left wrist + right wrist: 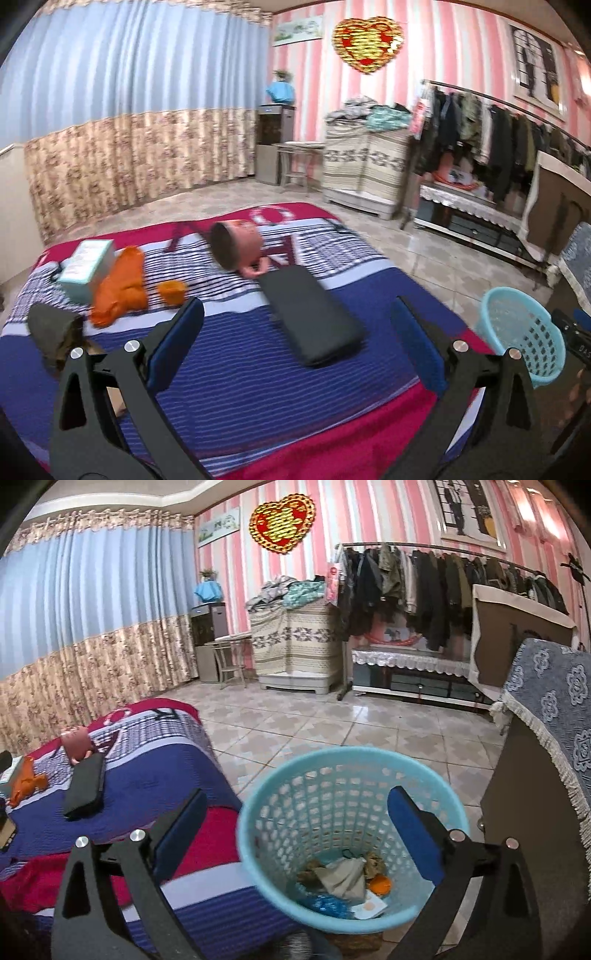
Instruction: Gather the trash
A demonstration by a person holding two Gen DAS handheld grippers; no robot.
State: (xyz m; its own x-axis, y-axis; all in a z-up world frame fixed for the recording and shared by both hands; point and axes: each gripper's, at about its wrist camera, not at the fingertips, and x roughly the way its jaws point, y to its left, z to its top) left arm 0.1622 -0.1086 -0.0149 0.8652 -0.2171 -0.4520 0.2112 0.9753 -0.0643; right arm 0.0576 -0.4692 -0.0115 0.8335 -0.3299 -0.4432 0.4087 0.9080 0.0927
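Note:
My left gripper (295,314) is open and empty above the striped bed cover (229,354). On the bed lie orange peel pieces (120,291), a small orange piece (171,291), a teal box (86,267), a dark crumpled scrap (53,330), a pink mug on its side (236,245) and a black case (312,317). My right gripper (295,812) is open and empty over the light blue trash basket (258,812), which holds a grey wad (341,877), an orange bit (380,884), blue plastic and paper. The basket also shows in the left wrist view (524,332).
The basket stands on the tiled floor (332,723) beside the bed's right edge. A cabinet with a blue cloth (554,716) is close on the right. A clothes rack (443,579), a covered chest (295,646) and curtains (129,129) line the walls.

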